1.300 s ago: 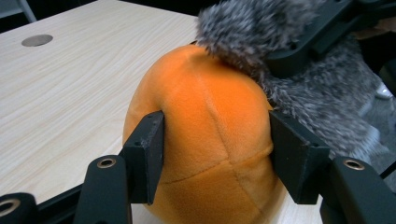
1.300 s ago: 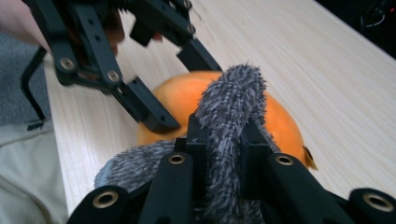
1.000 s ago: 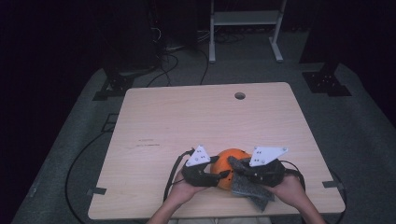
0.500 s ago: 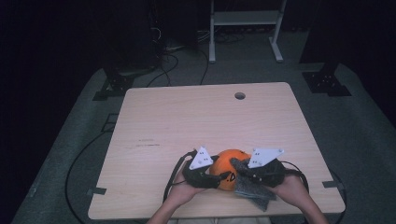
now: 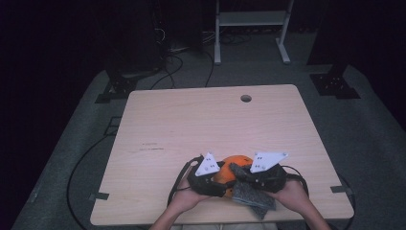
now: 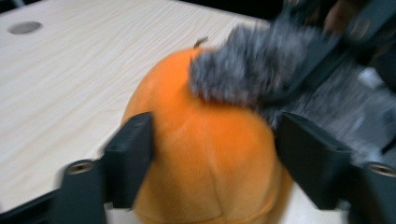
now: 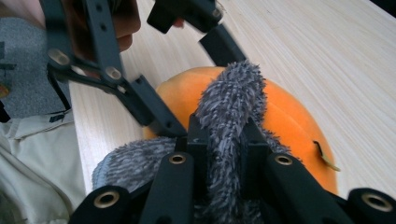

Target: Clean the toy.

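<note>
Right gripper pinches grey fuzzy cloth draped over orange plush pumpkin at table's near edge, probably wiping; left gripper, jaws just opening, straddles pumpkin loosely to steady it

Honestly nothing here can be read. The only thing close to writing is a faint dark smudge of print on the table, sitting around nine o'clock from the middle of the tabletop, and it's way too small and blurry to make out a single letter. The two grey three-cornered plates down at six o'clock just have little dots on them, no letters or numbers that I can tell. The orange plush toy and the fuzzy grey cloth carry no tag, label or brand on the sides that show.
</note>
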`<state>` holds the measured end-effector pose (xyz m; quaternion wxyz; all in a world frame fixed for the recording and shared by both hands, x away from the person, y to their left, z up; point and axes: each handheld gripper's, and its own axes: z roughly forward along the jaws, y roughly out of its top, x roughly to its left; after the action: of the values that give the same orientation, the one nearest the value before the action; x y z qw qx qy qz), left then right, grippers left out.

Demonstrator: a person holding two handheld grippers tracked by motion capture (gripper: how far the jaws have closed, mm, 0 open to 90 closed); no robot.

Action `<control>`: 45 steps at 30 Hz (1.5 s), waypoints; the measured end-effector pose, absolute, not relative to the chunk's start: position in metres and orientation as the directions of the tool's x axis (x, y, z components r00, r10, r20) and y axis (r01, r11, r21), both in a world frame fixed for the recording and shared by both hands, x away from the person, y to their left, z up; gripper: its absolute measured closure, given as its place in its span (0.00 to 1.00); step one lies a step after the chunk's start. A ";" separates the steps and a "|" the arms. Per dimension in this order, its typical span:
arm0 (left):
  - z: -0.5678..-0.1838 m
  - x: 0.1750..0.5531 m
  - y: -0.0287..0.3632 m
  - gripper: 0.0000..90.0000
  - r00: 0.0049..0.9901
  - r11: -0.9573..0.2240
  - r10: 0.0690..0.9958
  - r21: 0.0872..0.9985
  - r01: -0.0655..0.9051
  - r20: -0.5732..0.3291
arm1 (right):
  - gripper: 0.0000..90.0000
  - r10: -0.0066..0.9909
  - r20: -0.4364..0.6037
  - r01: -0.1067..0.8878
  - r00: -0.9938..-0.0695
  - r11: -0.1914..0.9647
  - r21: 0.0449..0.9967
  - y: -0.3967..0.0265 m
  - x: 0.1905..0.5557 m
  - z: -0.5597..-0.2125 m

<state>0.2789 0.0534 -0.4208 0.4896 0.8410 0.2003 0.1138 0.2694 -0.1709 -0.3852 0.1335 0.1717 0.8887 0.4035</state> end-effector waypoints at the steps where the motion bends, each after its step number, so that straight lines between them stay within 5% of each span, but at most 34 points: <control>1: -0.421 0.280 0.055 0.38 0.893 -0.439 0.450 0.869 0.229 -0.008 | 0.87 0.419 -0.089 0.207 -0.904 0.610 0.765 -0.174 0.271 -0.385; 5: -0.425 0.285 0.066 0.40 0.895 -0.421 0.443 0.872 0.251 -0.044 | 0.87 0.477 -0.064 0.273 -0.877 0.603 0.749 -0.194 0.278 -0.391; 9: -0.418 0.286 0.061 0.28 0.890 -0.400 0.451 0.877 0.264 -0.063 | 0.87 0.461 -0.062 0.264 -0.885 0.607 0.750 -0.189 0.274 -0.394; 19: -0.426 0.288 0.066 0.43 0.891 -0.454 0.453 0.860 0.232 -0.001 | 0.86 0.464 -0.057 0.270 -0.884 0.606 0.748 -0.194 0.275 -0.396; 25: -0.418 0.290 0.063 0.31 0.897 -0.438 0.442 0.870 0.228 -0.013 | 0.86 0.442 -0.078 0.230 -0.893 0.600 0.766 -0.174 0.272 -0.396; 30: -0.423 0.292 0.067 0.42 0.893 -0.458 0.449 0.857 0.235 -0.005 | 0.86 0.463 -0.087 0.244 -0.882 0.606 0.757 -0.183 0.274 -0.399; 38: -0.426 0.292 0.073 0.45 0.893 -0.462 0.450 0.854 0.240 -0.007 | 0.86 0.500 -0.064 0.271 -0.864 0.568 0.777 -0.196 0.278 -0.398; 45: -0.422 0.303 0.067 0.22 0.880 -0.429 0.465 0.844 0.322 -0.099 | 0.86 0.431 -0.057 0.235 -0.900 0.592 0.771 -0.183 0.274 -0.405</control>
<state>0.3029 0.0673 -0.4221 0.4808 0.8418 0.2336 0.0746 0.2744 -0.1829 -0.4048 0.1196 0.1883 0.8840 0.4108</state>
